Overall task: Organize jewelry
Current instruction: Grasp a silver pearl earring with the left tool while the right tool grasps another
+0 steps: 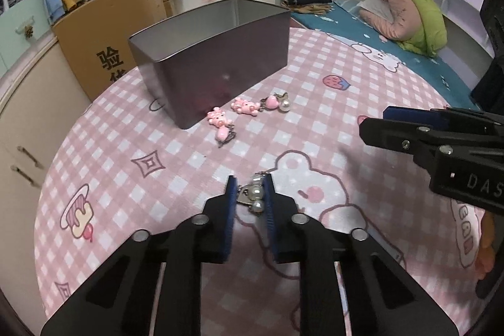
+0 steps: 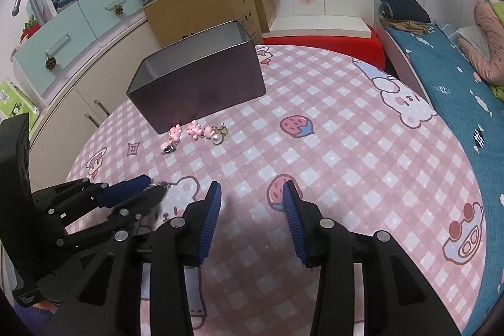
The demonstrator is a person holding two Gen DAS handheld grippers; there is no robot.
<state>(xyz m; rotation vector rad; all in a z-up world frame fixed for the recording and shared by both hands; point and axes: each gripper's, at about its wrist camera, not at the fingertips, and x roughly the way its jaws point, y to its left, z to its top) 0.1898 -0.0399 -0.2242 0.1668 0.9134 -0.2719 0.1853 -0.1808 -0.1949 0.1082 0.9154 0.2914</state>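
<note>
Two hand-held grippers point steeply down at a round table covered in a pink checked cloth [image 1: 315,90] with cartoon bears and strawberries. The left gripper [image 1: 250,194] sits low over the near part of the table, its black arms spreading toward the camera and its blue pads [image 1: 231,197] drawn close together. Between them lies a pearl charm [image 1: 256,194]: a few pale round beads on a short silvery chain with a small metal tag. The right pad touches the beads; whether the left pad presses the tag cannot be told, so a firm grip is uncertain. In the right wrist view the same gripper [image 2: 151,188] enters from the left, and only a bit of chain shows at its tip. The right gripper [image 2: 252,203] hangs over bare cloth to the right of the left one, jaws partly open and holding nothing. Farther out, toward the far left of the table, lie more trinkets: a pink bear charm [image 1: 219,119] with a pink drop and a dark clasp, a second pink bear charm [image 1: 245,106] just right of it, and a pink heart with a large pearl [image 1: 278,103] on a bronze clip. All three rest just in front of a dark rectangular metal tin [image 1: 217,65], open at the top.
</note>
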